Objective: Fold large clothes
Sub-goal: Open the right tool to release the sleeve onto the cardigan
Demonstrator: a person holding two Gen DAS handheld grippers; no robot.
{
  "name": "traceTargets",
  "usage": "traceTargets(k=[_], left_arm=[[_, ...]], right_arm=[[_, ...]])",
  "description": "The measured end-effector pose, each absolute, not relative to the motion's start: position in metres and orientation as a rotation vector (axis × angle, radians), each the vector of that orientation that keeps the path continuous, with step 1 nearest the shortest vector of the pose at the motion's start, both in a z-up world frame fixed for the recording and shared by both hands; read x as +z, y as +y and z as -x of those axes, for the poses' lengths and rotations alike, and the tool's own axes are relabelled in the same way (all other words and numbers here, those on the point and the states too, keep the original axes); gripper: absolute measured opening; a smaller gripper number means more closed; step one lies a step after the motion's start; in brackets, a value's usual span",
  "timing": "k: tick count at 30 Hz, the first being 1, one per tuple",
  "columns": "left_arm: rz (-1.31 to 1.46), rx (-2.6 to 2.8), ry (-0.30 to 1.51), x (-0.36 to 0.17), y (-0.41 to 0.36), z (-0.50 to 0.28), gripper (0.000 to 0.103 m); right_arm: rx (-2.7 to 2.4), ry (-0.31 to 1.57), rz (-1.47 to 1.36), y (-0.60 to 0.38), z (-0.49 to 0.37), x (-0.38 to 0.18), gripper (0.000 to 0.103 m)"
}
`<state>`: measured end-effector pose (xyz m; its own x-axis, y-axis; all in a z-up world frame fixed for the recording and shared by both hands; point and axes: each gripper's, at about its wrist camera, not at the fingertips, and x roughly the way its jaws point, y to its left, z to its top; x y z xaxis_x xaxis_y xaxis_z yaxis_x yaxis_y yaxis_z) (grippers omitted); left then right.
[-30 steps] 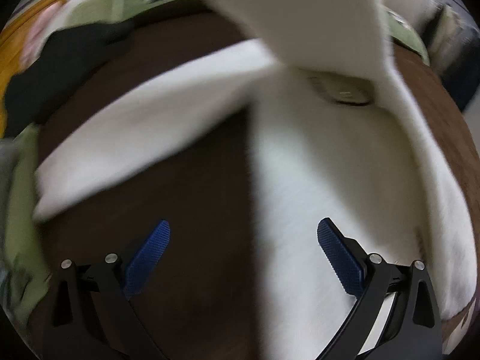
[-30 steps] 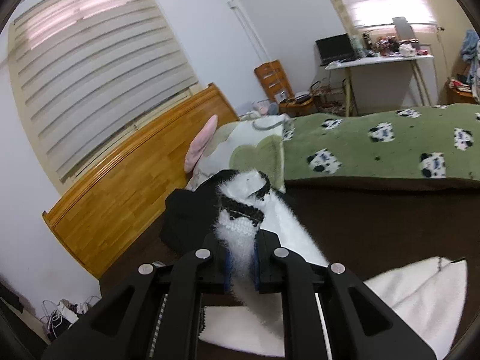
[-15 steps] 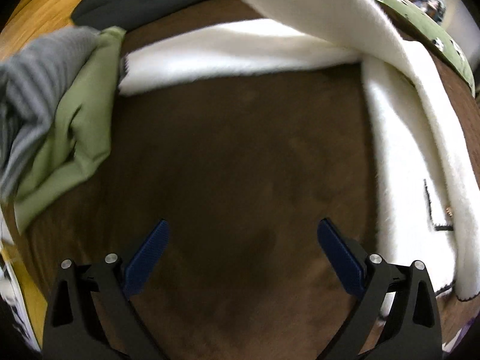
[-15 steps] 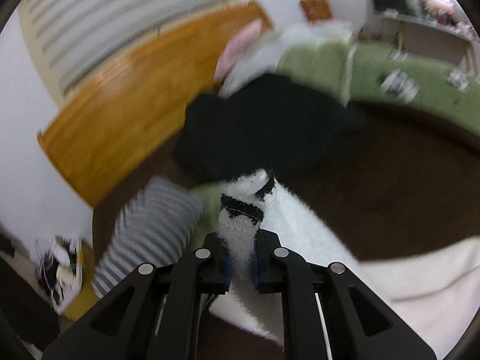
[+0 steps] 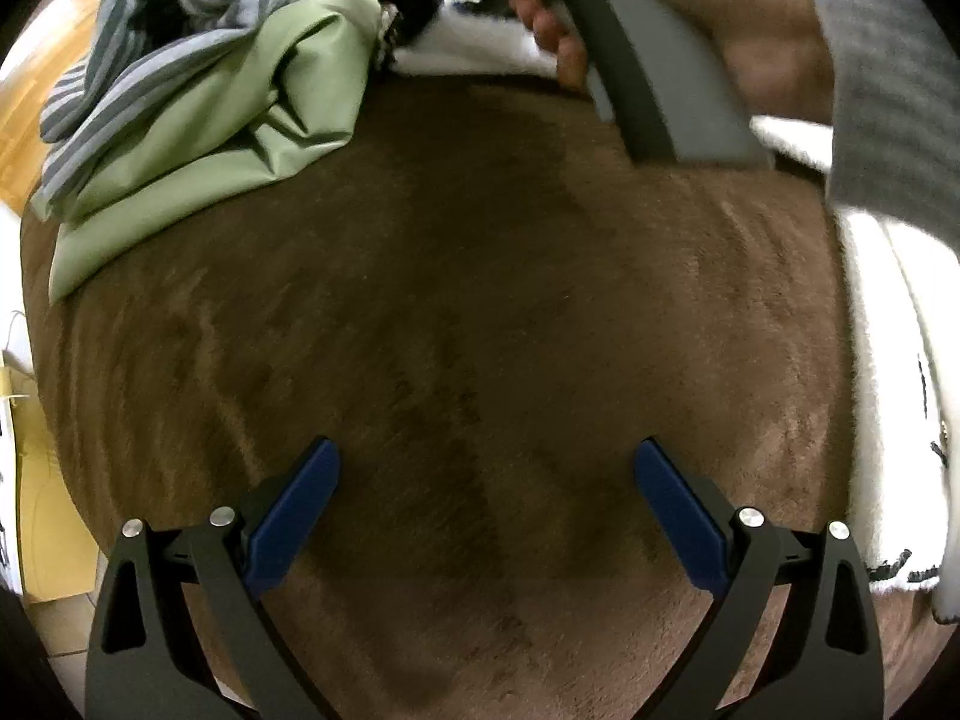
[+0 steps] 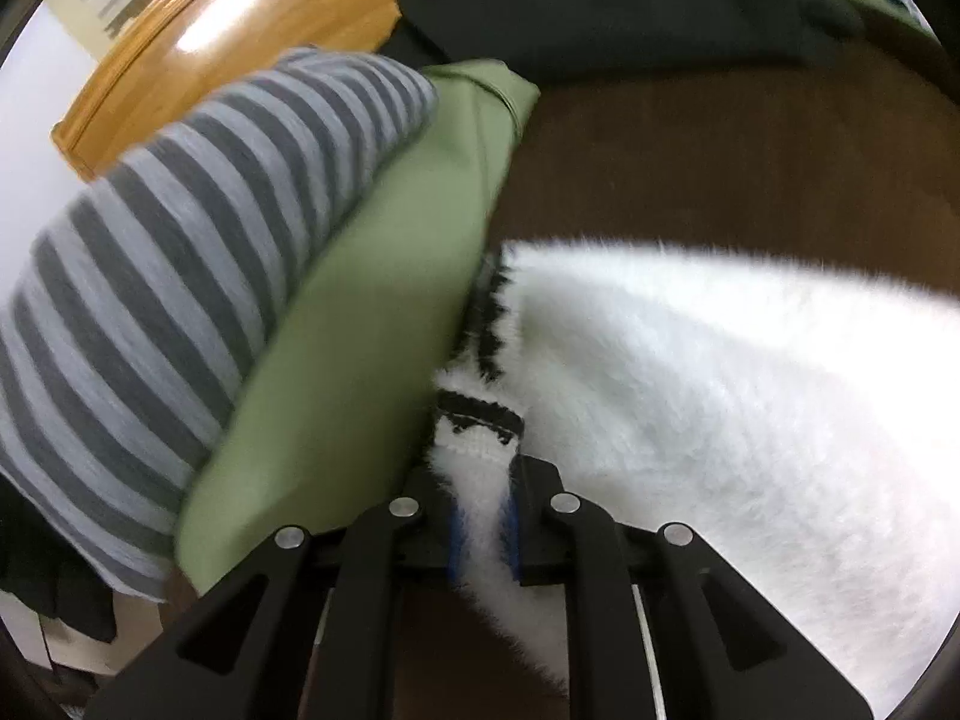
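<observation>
White sleeve [image 6: 480,474] lower, beside striped garment [image 6: 198,252]

Left gripper [image 5: 486,498] gapes wide above bare brown blanket [image 5: 456,312].

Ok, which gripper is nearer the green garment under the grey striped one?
Right. The right gripper, shut on the fluffy white garment, sits right beside the green garment. The left gripper hangs open over the brown blanket, well short of it.
</observation>
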<state>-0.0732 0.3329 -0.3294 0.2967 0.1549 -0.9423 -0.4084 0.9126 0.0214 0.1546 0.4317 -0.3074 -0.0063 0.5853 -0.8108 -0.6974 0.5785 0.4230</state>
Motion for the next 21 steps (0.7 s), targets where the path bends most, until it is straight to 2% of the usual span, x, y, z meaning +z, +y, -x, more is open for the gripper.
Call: traceTargets(k=[4,5,6,8,10,15,21], left_arm=[[0.251,0.383,1.209,-0.328,0.334,0.07,0.096],[0.253,0.385,1.206,-0.327,0.334,0.069,0.096],[0.253,0.386,1.203,-0.326,0.334,0.07,0.096],[0.251,0.387,1.196,-0.32,0.337,0.07,0.096],[0.246,0.385,1.188,-0.314,0.338,0.07,0.096],[0.213,0.353,1.158,-0.283,0.337,0.059,0.096],[0.151,0.231,1.109,-0.241,0.332,0.016,0.096]], right_arm=[[1.011,1.228,0.074,0.43,-0.155,-0.308,0.015],[1.018,1.231,0.08,0.43,-0.155,-0.307,0.021],[1.034,1.238,0.072,0.43,-0.155,-0.305,0.029],[1.03,1.235,0.067,0.43,-0.162,-0.295,0.056],[1.023,1.193,0.054,0.421,-0.168,-0.278,0.074],[1.014,1.082,-0.033,0.378,-0.183,-0.215,0.075],[0.889,0.985,0.02,0.3,-0.226,-0.148,0.077]])
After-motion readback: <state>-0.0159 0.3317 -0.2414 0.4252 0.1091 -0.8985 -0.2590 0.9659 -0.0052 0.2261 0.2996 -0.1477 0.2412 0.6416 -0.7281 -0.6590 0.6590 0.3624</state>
